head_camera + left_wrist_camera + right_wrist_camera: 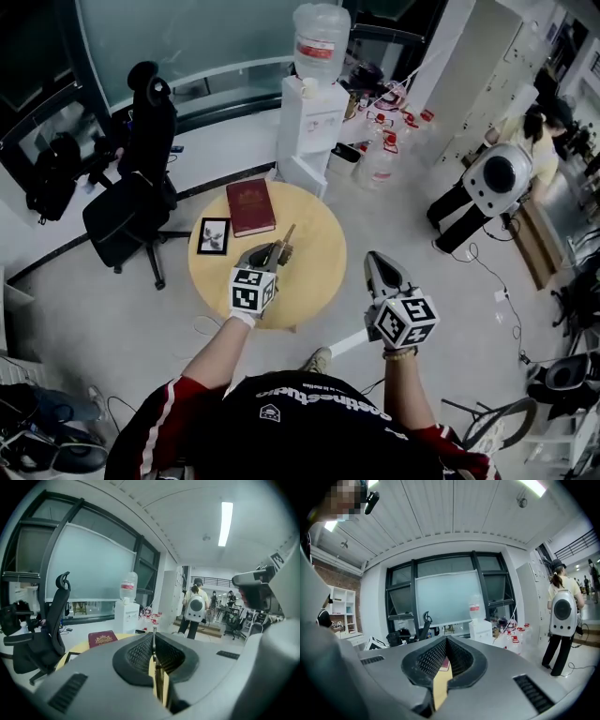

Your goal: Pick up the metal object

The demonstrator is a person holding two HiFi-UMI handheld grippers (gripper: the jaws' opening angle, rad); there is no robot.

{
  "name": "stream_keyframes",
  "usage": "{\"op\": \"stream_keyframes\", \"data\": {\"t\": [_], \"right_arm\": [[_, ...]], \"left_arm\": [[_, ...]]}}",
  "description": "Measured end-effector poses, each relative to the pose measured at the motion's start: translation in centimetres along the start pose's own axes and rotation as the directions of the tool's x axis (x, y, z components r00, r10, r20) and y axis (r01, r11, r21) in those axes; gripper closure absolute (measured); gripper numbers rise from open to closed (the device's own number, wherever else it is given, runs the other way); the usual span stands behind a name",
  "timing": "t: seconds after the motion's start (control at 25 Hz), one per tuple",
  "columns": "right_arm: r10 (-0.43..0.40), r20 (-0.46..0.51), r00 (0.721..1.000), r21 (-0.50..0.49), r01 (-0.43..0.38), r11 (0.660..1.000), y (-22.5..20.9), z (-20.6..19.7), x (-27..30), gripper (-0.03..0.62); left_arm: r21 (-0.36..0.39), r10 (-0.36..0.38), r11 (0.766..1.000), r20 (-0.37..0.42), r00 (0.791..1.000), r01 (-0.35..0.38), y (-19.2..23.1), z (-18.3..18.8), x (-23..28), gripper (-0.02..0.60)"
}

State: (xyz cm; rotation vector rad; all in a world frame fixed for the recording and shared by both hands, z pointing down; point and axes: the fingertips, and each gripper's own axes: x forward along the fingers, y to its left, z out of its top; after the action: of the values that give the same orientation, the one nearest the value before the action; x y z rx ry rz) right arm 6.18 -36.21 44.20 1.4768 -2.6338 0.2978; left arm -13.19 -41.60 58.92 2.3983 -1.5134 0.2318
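Left claw point(268, 254) is pinching the thin metal object point(153, 637), nearly closed, above the table point(323, 267), while the right claw point(381, 268) is hanging shut and empty, so I judge a quick swing could be making it slip and fall.

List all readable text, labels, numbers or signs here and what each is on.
No text reads cleanly in any view.
White print on the black shirt: upside down and blurred, unreadable.
Red label on the water bottle: too small to read.
Gold emblem on the red book: no legible words.
Square markers on the cubes: black-and-white patterns, no letters.
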Motion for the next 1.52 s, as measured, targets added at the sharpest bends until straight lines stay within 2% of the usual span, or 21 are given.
{"op": "stream_keyframes", "data": {"t": [0.16, 0.28, 0.4, 0.64, 0.96, 1.12, 1.28, 1.52], "right_arm": [[-0.023, 0.002, 1.000, -0.015, 0.023, 1.000, 1.5, 0.2, -0.5, 0.566], [-0.035, 0.002, 0.999, -0.030, 0.035, 0.999, 2.6, 0.5, -1.0, 0.565], [-0.039, 0.005, 0.999, -0.042, 0.039, 0.998, 3.7, 0.7, -1.7, 0.566], [-0.035, 0.021, 0.999, -0.029, 0.036, 0.999, 5.9, 1.0, -2.4, 0.566], [-0.051, 0.066, 0.997, -0.008, 0.051, 0.999, 7.8, 1.5, -3.6, 0.565], [-0.061, 0.083, 0.995, -0.023, 0.063, 0.998, 8.4, 1.5, -4.3, 0.566], [-0.058, 0.106, 0.993, 0.009, 0.057, 0.998, 8.6, 1.8, -5.1, 0.566], [-0.062, 0.108, 0.992, -0.016, 0.064, 0.998, 9.5, 1.8, -5.4, 0.566]], "left_arm": [[-0.036, -0.046, 0.998, 0.041, 0.998, 0.047, -0.2, 2.3, -3.1, 0.560], [-0.029, -0.068, 0.997, 0.075, 0.995, 0.071, -0.5, 3.9, -5.6, 0.560], [-0.004, -0.067, 0.998, 0.102, 0.993, 0.068, -0.6, 5.1, -7.6, 0.560], [-0.033, -0.058, 0.998, 0.134, 0.989, 0.062, 0.2, 5.7, -10.5, 0.560], [0.008, -0.010, 1.000, 0.202, 0.979, 0.008, 0.8, 8.0, -14.9, 0.560], [0.040, 0.017, 0.999, 0.252, 0.968, -0.028, 0.8, 9.4, -17.1, 0.559], [0.059, 0.040, 0.996, 0.294, 0.955, -0.060, 0.6, 10.6, -18.8, 0.559], [0.070, 0.052, 0.994, 0.334, 0.941, -0.080, 0.3, 10.7, -20.8, 0.560]]}}
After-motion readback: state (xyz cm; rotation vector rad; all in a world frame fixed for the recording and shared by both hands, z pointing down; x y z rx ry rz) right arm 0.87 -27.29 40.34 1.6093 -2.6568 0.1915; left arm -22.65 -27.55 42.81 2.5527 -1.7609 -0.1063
